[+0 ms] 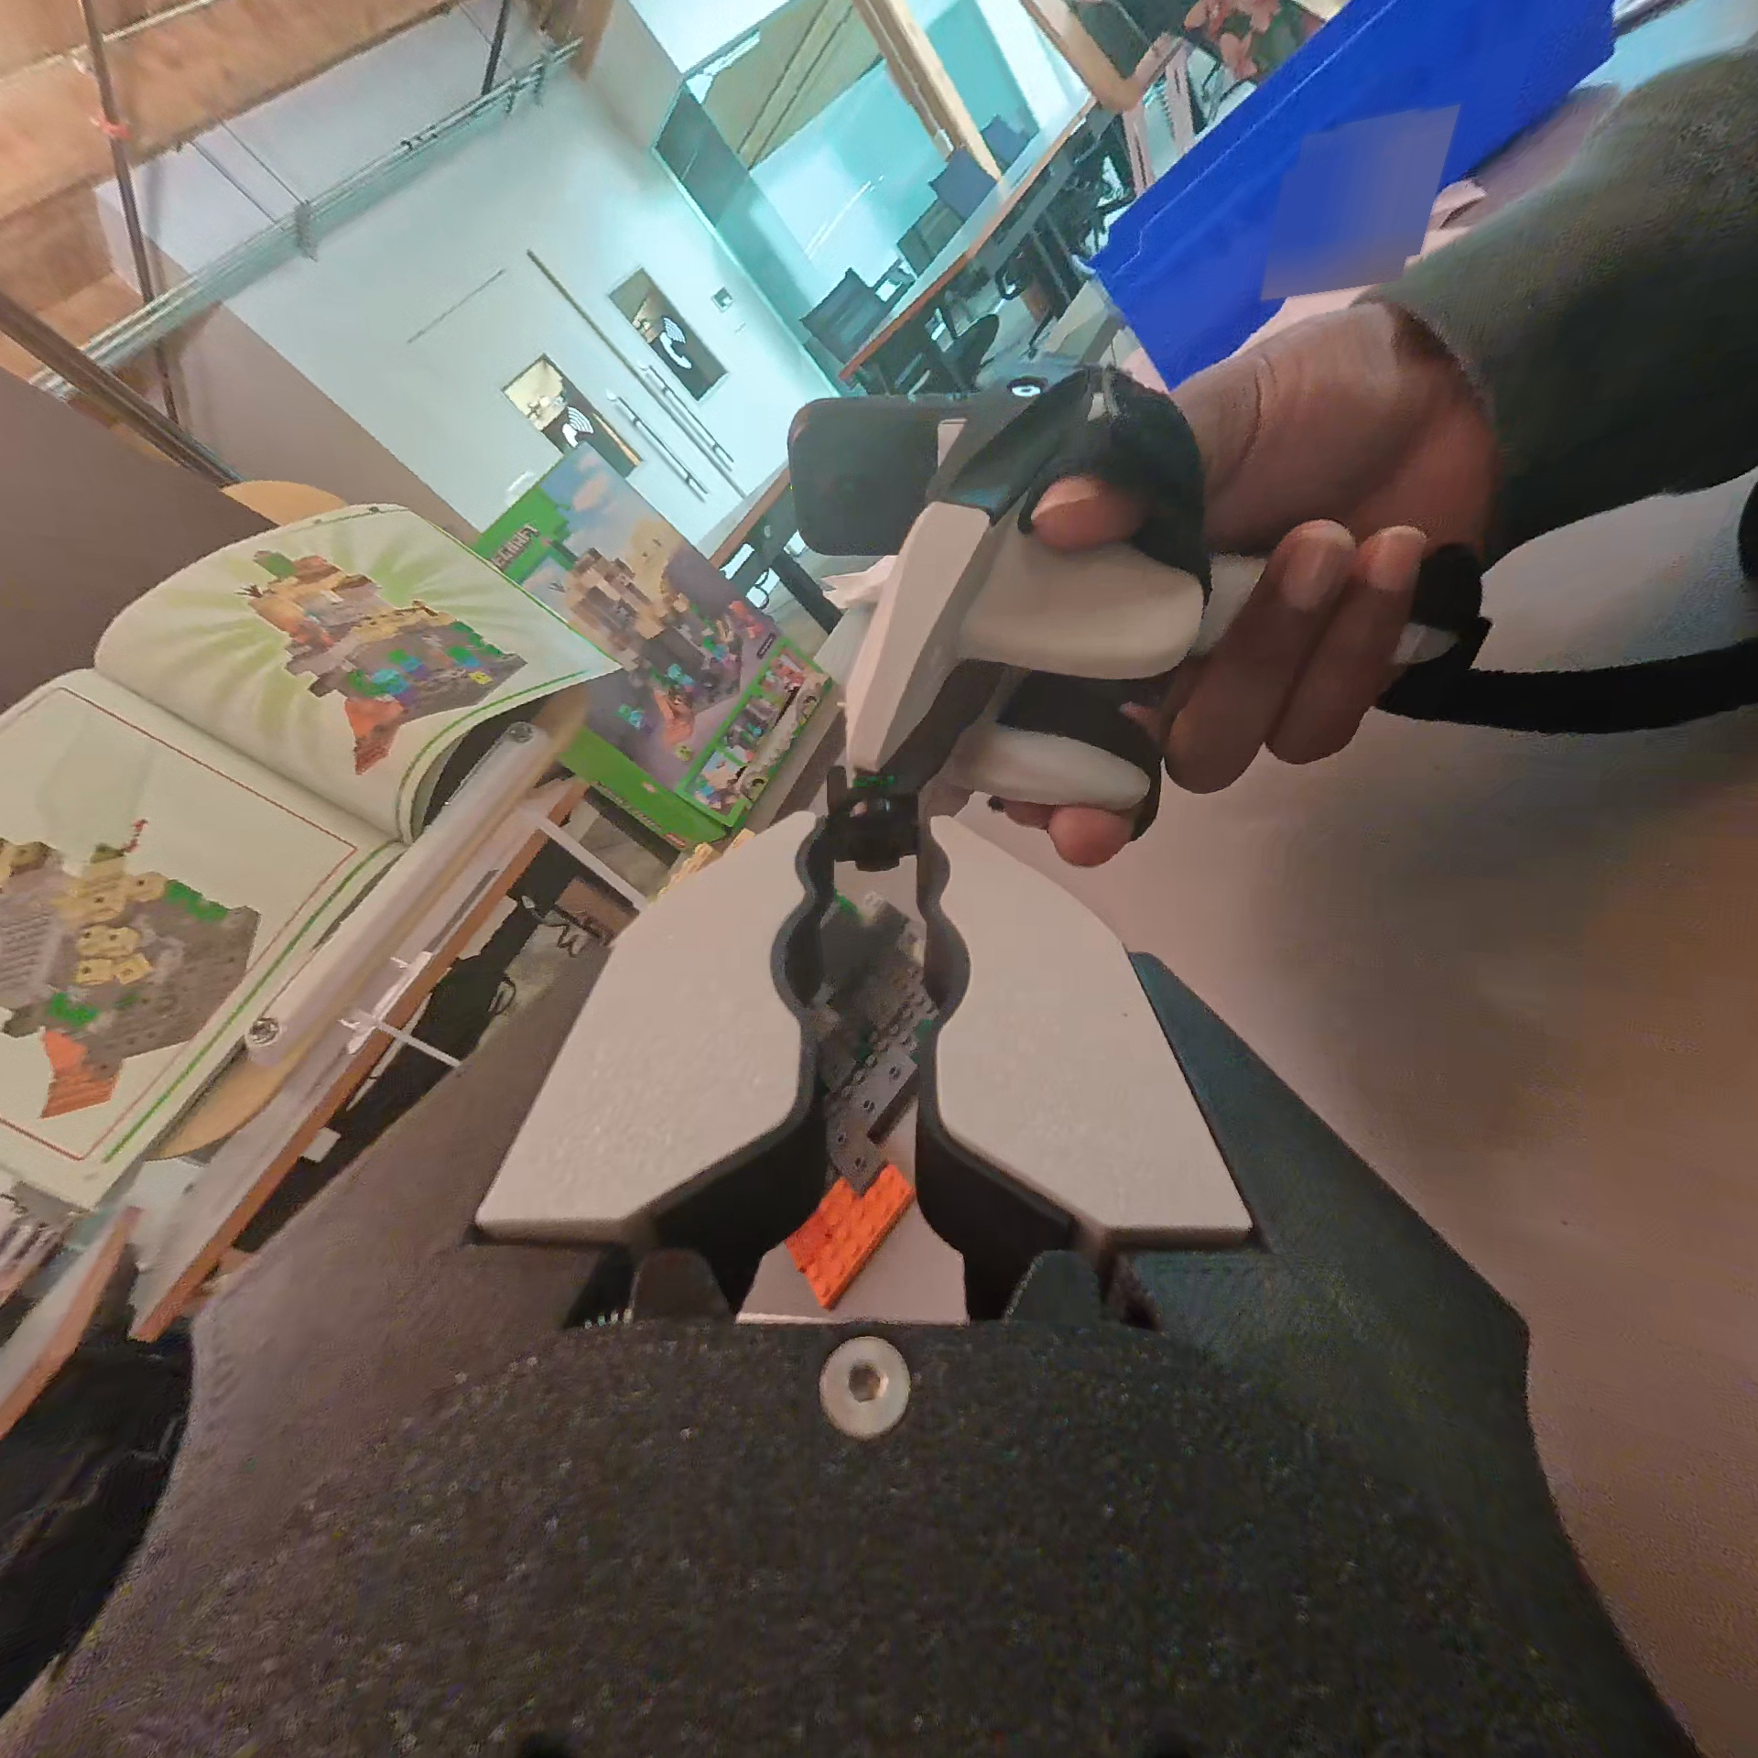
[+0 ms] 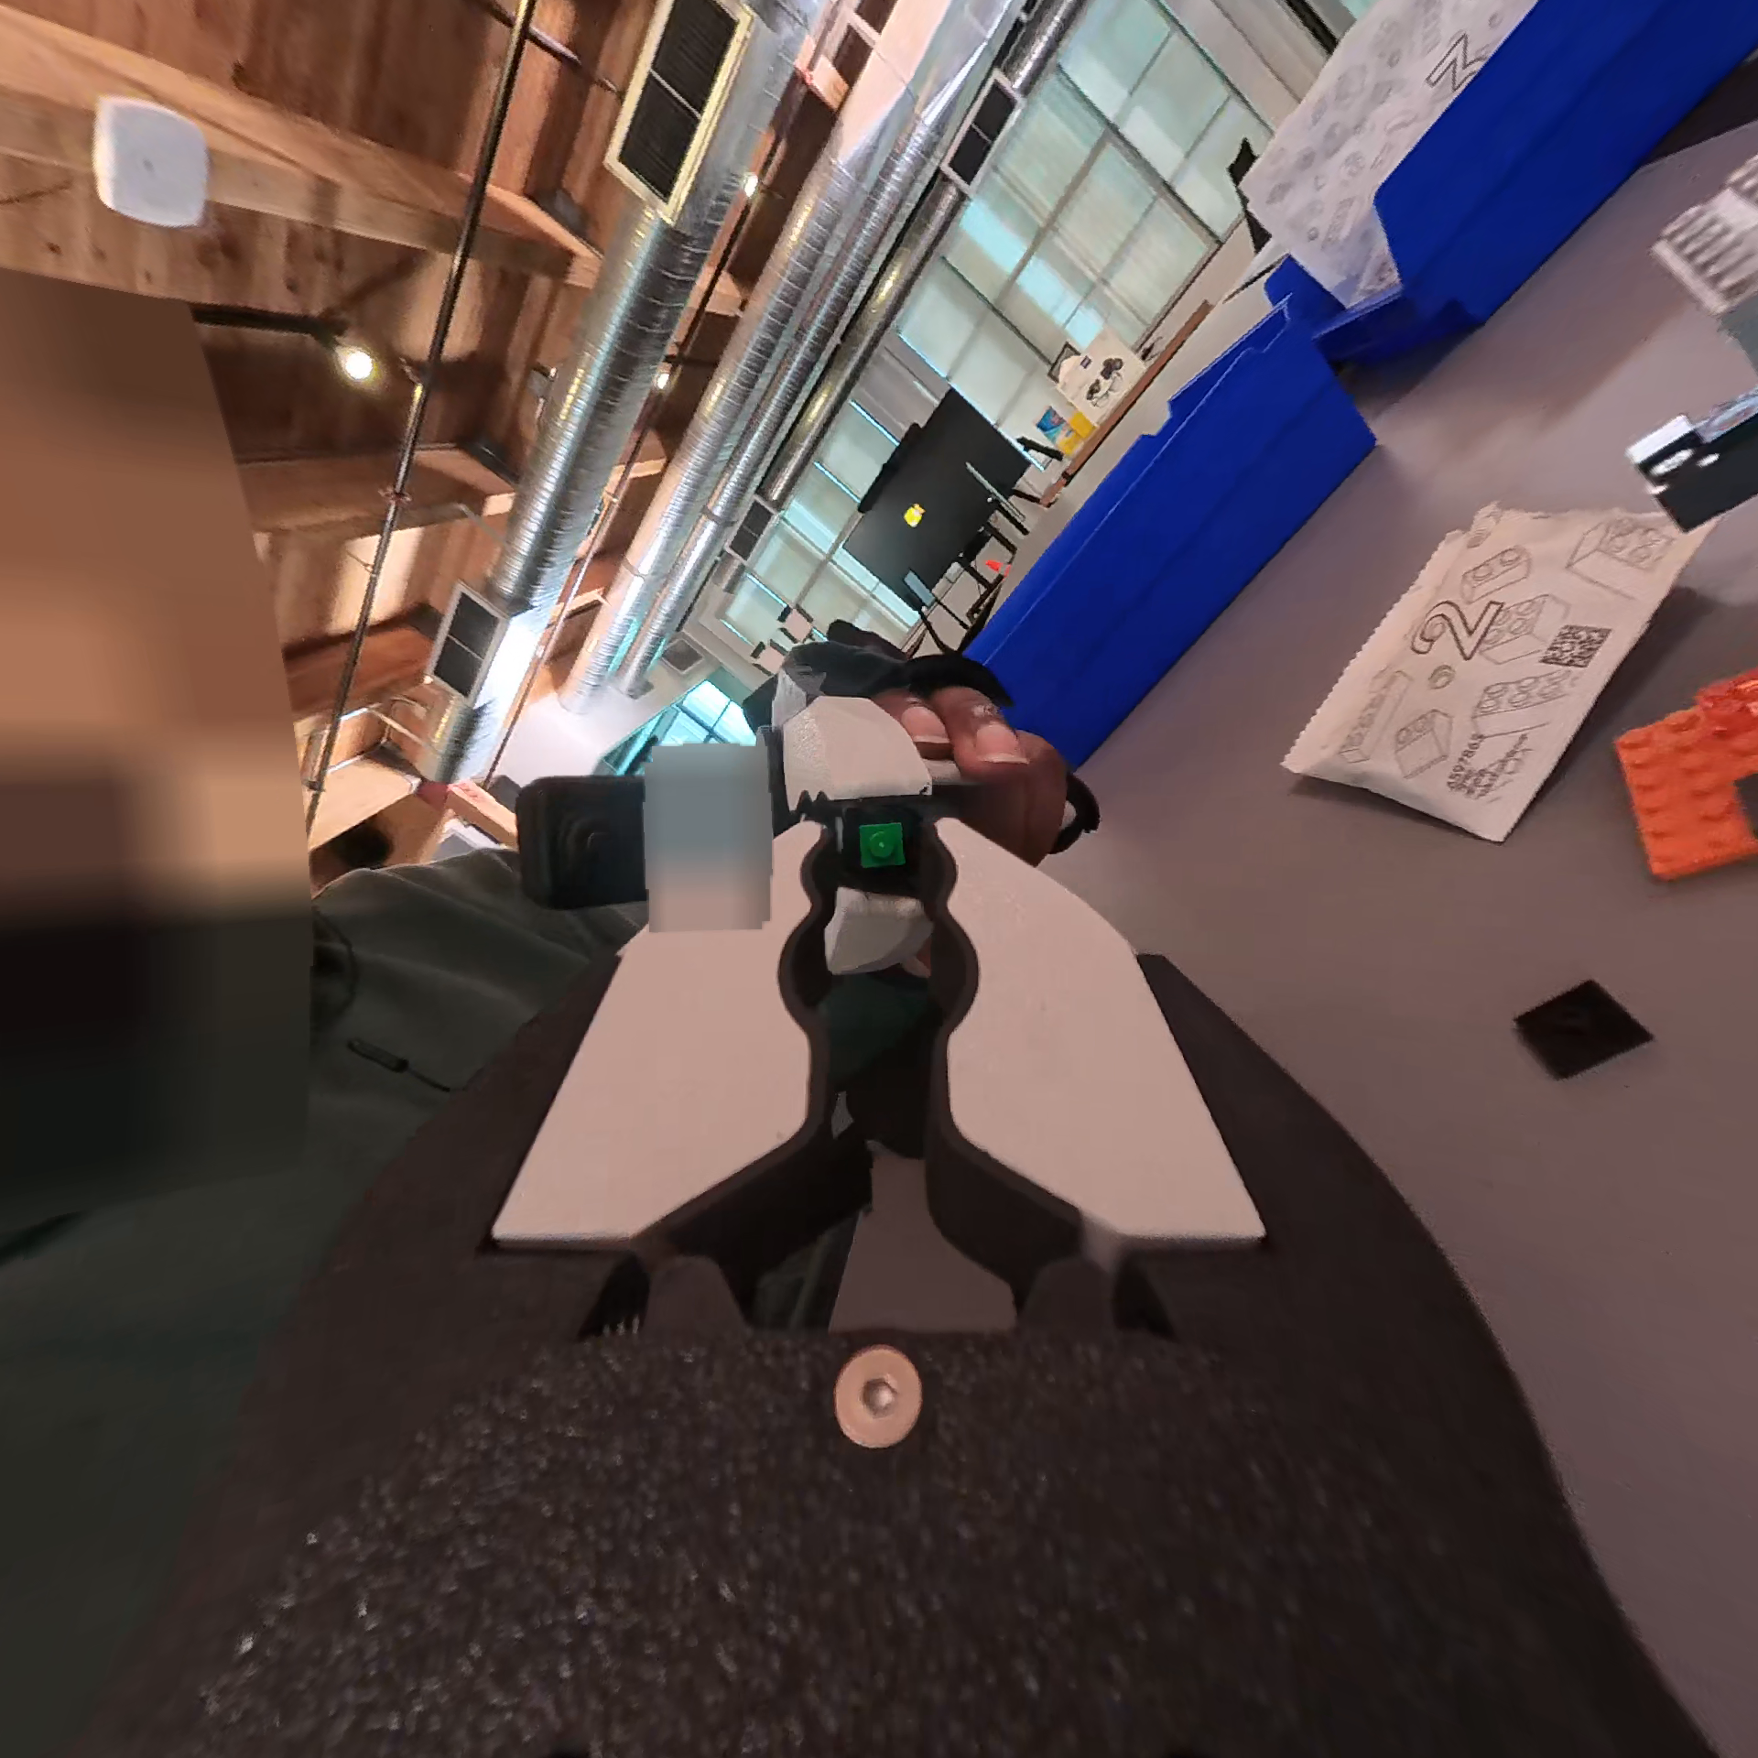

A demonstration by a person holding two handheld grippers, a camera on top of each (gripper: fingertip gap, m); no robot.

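Left gripper (image 1: 870, 837) and right gripper (image 2: 880, 847) meet tip to tip, each hand-held, fingers nearly closed.

Printed markings appear on a white paper bag (image 2: 1484, 685) and a green box (image 1: 685, 666); wording not transcribed.

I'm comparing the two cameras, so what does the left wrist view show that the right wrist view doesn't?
Left wrist view only: an open instruction booklet, a green toy box, and a grey brick build on an orange plate.
Right wrist view only: a printed paper bag and a black square tile.
Both: blue bins, and a small black and green piece between the left gripper and right gripper.
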